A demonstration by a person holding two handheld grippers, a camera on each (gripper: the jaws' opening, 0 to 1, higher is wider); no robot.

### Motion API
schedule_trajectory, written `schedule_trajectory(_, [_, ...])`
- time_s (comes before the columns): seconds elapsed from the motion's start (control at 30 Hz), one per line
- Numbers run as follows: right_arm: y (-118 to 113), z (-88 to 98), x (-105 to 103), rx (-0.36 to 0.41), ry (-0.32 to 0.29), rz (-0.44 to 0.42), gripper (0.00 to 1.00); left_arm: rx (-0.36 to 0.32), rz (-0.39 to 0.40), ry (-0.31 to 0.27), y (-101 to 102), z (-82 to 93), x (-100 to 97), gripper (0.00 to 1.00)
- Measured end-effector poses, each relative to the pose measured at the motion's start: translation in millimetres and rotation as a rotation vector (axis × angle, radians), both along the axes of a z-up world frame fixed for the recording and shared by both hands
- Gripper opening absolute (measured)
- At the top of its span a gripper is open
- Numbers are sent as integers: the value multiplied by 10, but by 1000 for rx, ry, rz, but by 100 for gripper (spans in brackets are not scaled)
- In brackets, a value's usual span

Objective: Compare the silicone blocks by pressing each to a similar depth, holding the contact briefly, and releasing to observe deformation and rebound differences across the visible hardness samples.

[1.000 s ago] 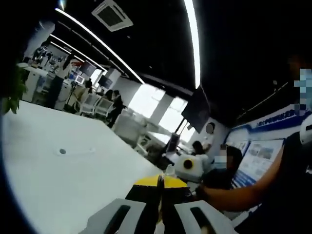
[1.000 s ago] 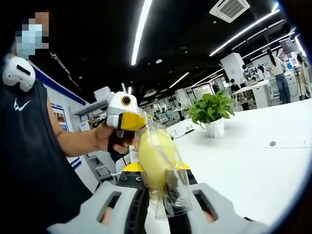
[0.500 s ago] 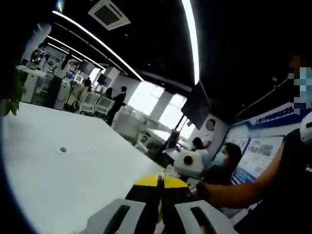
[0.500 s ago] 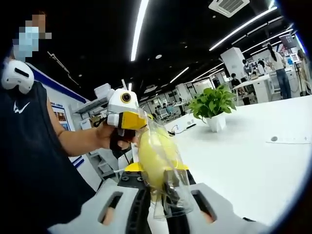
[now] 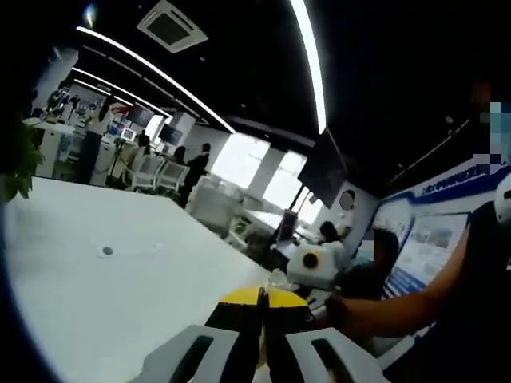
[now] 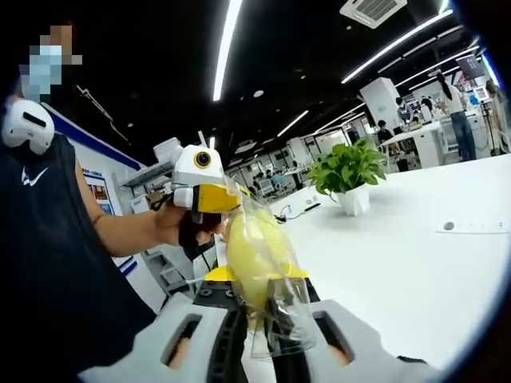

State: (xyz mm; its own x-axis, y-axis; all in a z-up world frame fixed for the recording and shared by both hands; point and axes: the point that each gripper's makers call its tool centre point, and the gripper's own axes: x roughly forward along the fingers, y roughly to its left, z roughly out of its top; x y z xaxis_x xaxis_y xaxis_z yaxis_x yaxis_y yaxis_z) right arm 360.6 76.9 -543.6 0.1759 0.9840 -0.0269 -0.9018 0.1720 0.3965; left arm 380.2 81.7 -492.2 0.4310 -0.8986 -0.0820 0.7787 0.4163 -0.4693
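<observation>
Two grippers are up in the air, well above the white table [image 6: 415, 271], w/ both cameras angled up toward the ceiling lights. The right gripper [image 6: 257, 323] has its jaws closed nearly all the way on a yellow block in a clear plastic bag [image 6: 257, 259]; the wrap crinkles out past the jaw tips and the yellow body stands up above them, roughly upright. That looks like one of the silicone hardness samples, still bagged, though I can't confirm the material. No other samples can be made out on the tabletop.

The left gripper [image 5: 261, 319] shows its jaws together, only a thin dark seam btwn them and nothing visible in the gap. In the right gripper view it also appears just behind the bagged block, held in the person's hand [image 6: 172, 225], yellow front facing the sample. Whether it touches the bag can't be told; the two overlap in that view.

My read: the right jaws are doing the squeeze themselves, or are steadying the sample so the left one can prod it. Holding it aloft near eye level would make the deformation and spring-back easier to watch than flat on the table. The bag probably stays on to keep the silicone clean, but it's slippery, so grip could creep.

A potted plant [image 6: 349, 177] sits farther back on the table, well apart from the action.
</observation>
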Motion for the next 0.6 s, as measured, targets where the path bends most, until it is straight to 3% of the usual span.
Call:
schedule_trajectory(0.07, [-2, 5, -13, 5, 14, 10, 2, 5, -6, -22, -4, 9, -18, 0])
schedule_trajectory(0.13, [6, -7, -13, -7, 17, 13, 2, 52, 17, -94, 14, -11, 7, 0])
schedule_trajectory(0.27, [9, -21, -25, -17, 23, 21, 2, 42, 23, -63, 13, -24, 3, 0])
schedule_trajectory(0.5, [10, -30, -24, -26, 19, 27, 1, 51, 30, -72, 30, -40, 24, 0])
schedule_trajectory(0.6, [-4, -19, -38, -8, 59, 45, 2, 17, 29, -26, 32, -26, 13, 0])
